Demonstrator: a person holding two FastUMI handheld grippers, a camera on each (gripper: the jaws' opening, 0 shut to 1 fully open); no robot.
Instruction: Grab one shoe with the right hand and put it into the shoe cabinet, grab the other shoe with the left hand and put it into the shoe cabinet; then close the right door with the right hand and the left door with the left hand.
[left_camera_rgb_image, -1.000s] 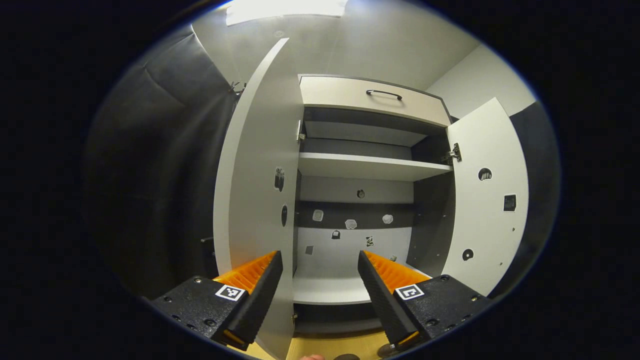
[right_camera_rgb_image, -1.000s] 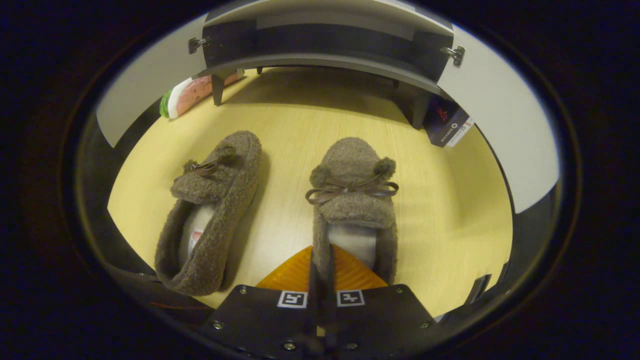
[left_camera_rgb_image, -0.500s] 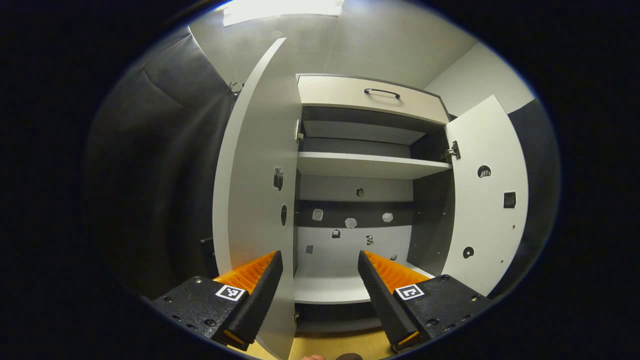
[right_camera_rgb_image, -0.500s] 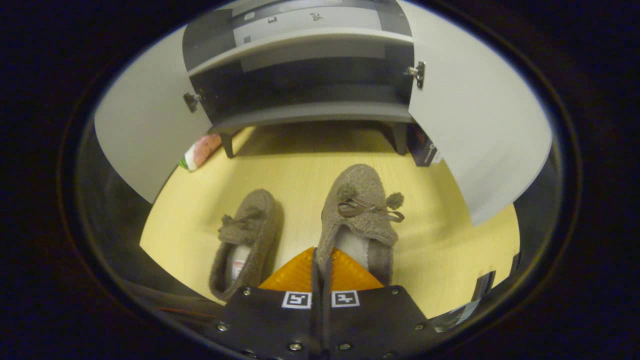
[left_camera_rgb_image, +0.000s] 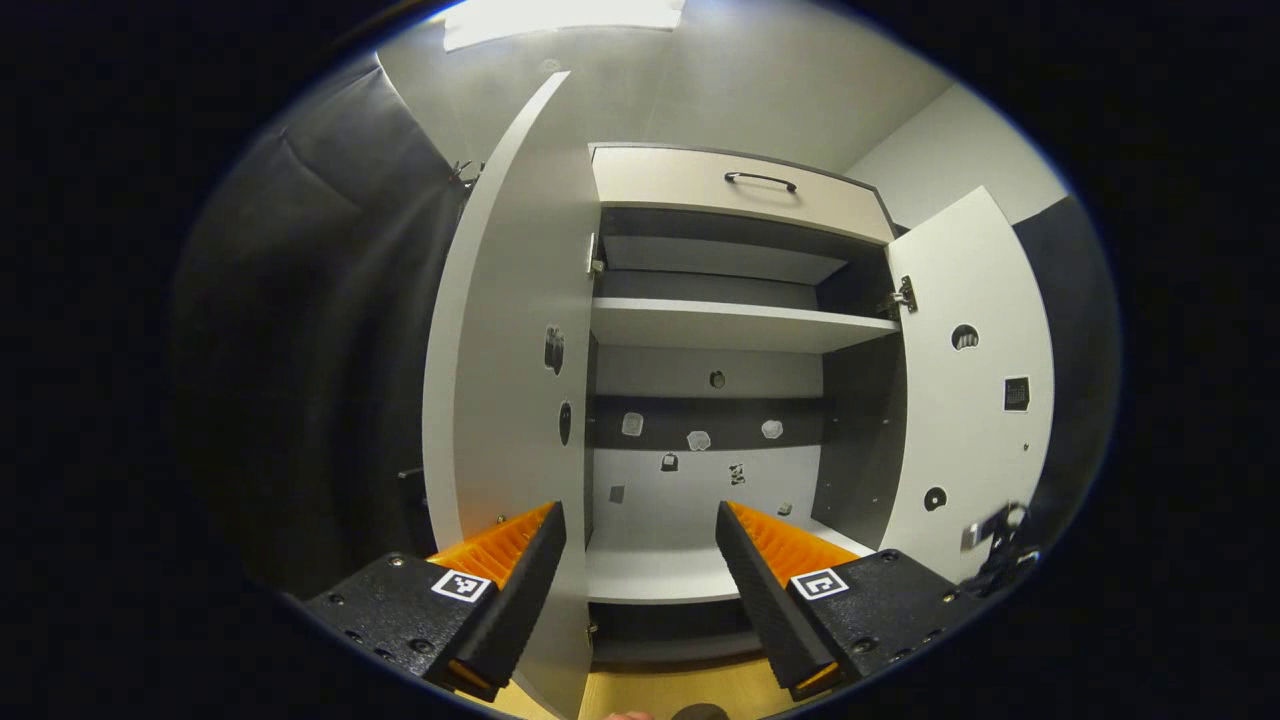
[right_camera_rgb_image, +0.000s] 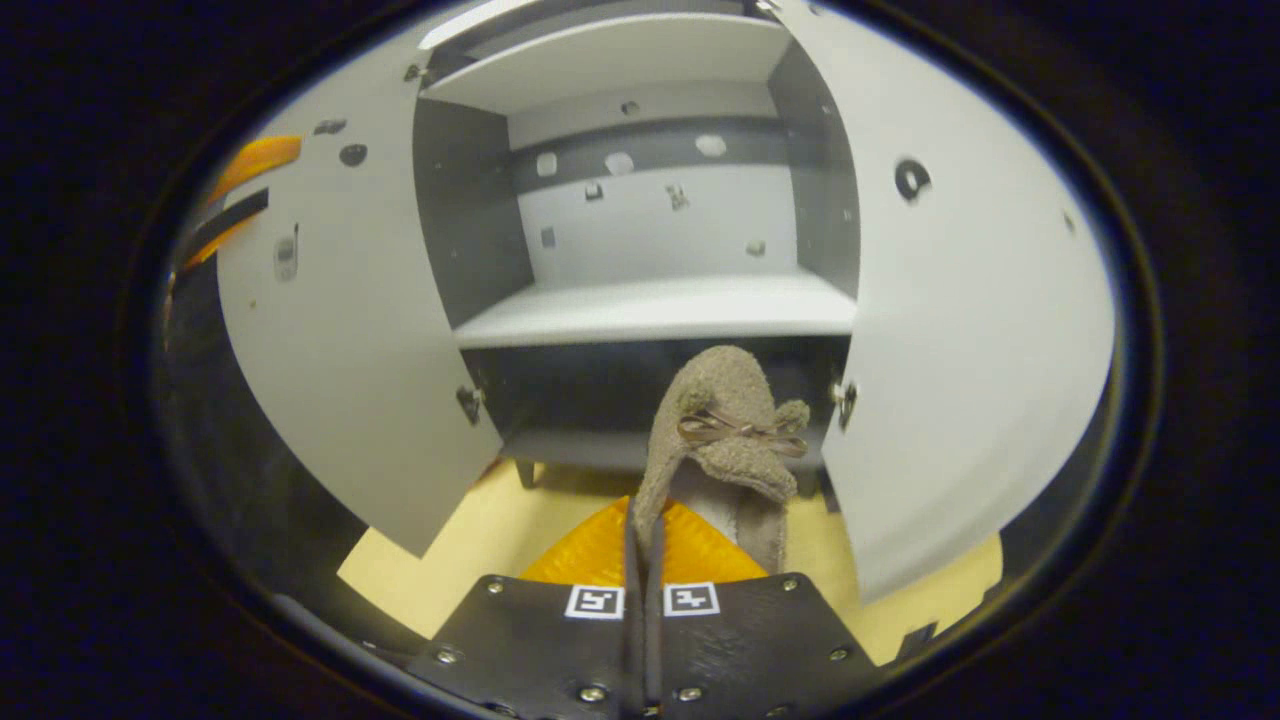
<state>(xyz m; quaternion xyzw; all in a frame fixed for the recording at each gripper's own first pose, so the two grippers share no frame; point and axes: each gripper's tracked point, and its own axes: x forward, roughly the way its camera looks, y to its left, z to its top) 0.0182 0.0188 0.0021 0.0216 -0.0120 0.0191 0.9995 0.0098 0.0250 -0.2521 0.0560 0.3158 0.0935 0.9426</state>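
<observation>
My right gripper (right_camera_rgb_image: 643, 502) is shut on the side rim of a fuzzy brown shoe (right_camera_rgb_image: 722, 425) with a small bow. The shoe hangs in the air, toe toward the open shoe cabinet, just below its lower white shelf (right_camera_rgb_image: 660, 310). Both cabinet doors stand open: the left door (right_camera_rgb_image: 340, 330) and the right door (right_camera_rgb_image: 970, 320). In the left gripper view my left gripper (left_camera_rgb_image: 638, 515) is open with nothing between its fingers, facing the cabinet interior beside the left door (left_camera_rgb_image: 505, 350). The upper shelf (left_camera_rgb_image: 735, 325) and lower shelf (left_camera_rgb_image: 650, 575) are bare.
A drawer with a dark handle (left_camera_rgb_image: 760, 180) tops the cabinet. Small stickers dot the back panel (left_camera_rgb_image: 700, 470). Yellow wooden floor (right_camera_rgb_image: 470, 530) lies under the cabinet's legs. Dark hardware (left_camera_rgb_image: 995, 530) shows at the right door's lower edge. Black cloth wall (left_camera_rgb_image: 300, 350) hangs at left.
My right gripper has lifted the shoe off the floor and raised it toward the cabinet opening; the second shoe has dropped out of its view. The left gripper has barely moved.
</observation>
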